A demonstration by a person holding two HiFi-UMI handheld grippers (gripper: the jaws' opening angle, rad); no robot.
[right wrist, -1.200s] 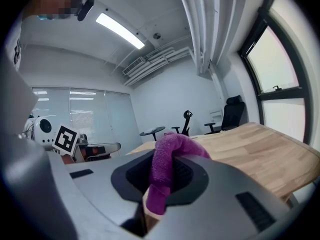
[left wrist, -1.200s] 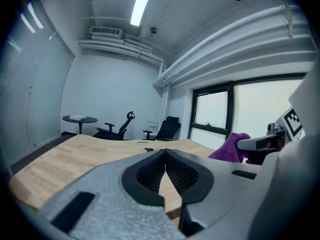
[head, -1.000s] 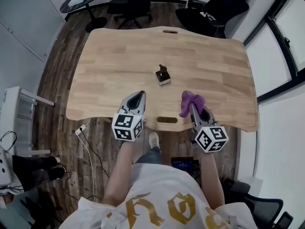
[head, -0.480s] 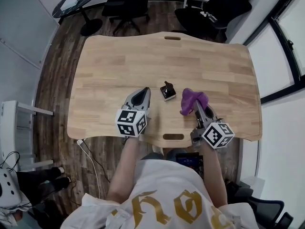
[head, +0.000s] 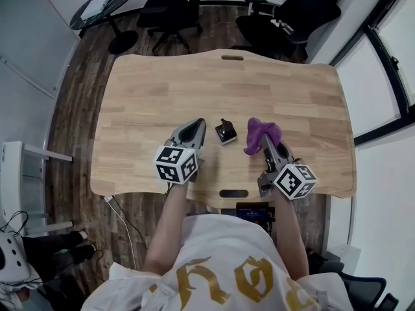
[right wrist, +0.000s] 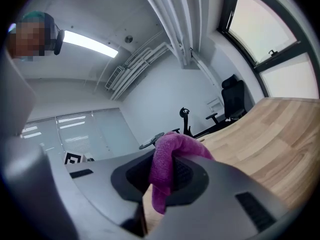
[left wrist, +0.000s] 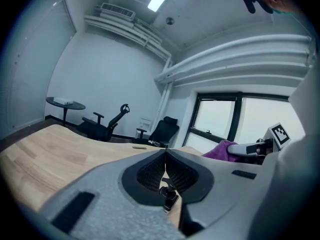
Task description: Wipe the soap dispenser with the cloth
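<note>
A small dark soap dispenser point(head: 225, 131) with a pump top stands on the wooden table point(head: 162, 89), near its front middle. In the left gripper view the soap dispenser point(left wrist: 169, 198) shows just beyond the shut tips. My left gripper point(head: 198, 126) is shut and empty, just left of the dispenser. My right gripper point(head: 265, 139) is shut on a purple cloth point(head: 259, 133), just right of the dispenser. In the right gripper view the cloth point(right wrist: 167, 169) hangs pinched between the jaws. The cloth point(left wrist: 225, 149) and the right gripper also show at the right of the left gripper view.
Black office chairs point(head: 175, 5) stand beyond the table's far edge. A round side table point(head: 102, 0) is at the far left. Cables lie on the floor point(head: 120, 203) left of the person. Windows point(head: 389, 37) run along the right.
Both grippers have moved forward over the table's front edge and now flank the dispenser. The cloth has come along in the right gripper.
</note>
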